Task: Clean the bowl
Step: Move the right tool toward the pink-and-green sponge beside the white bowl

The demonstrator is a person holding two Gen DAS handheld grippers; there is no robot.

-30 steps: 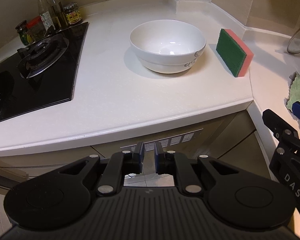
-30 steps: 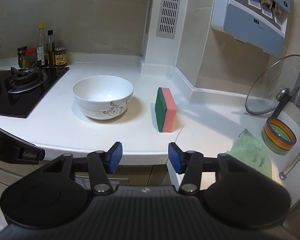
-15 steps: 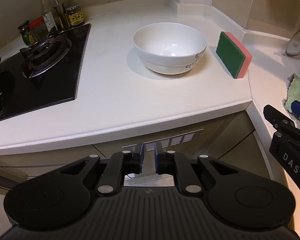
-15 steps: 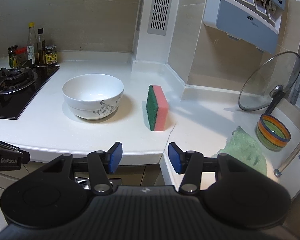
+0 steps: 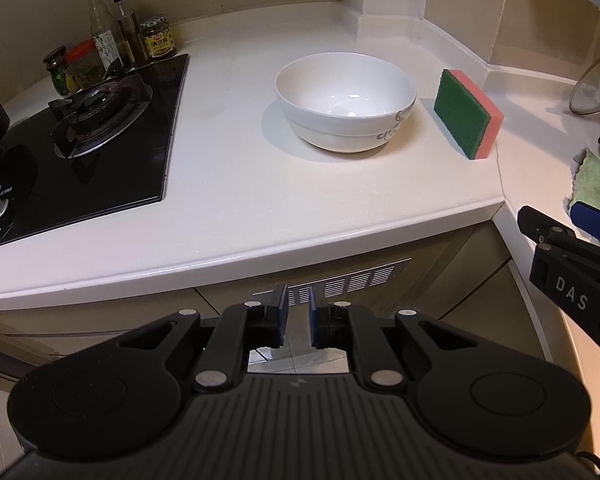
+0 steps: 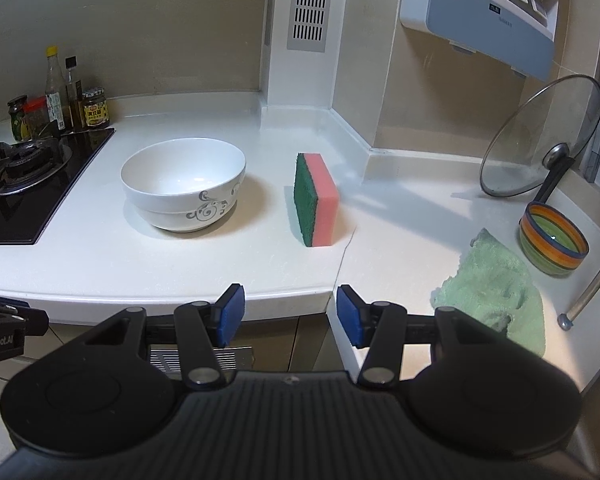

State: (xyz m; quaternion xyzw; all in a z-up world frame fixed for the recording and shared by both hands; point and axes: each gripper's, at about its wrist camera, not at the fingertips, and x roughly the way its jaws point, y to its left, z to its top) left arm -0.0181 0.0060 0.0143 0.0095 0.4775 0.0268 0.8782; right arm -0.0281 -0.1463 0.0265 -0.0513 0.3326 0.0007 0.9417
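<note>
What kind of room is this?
It looks like a home kitchen: a gas stove is set into the white countertop, sauce bottles stand by the wall, and a bowl and scrubbing sponge wait nearby.

White letters reading "DAS" stood on the black body of the right claw [image 5: 568, 276] at the edge of the left wrist view. In the right wrist view, the left claw [image 6: 4, 340] bore the partly cut-off lettering "enRobot.AI". Labels on the jar [image 5: 158, 38] and bottles beside the stove were too small to read.
</note>
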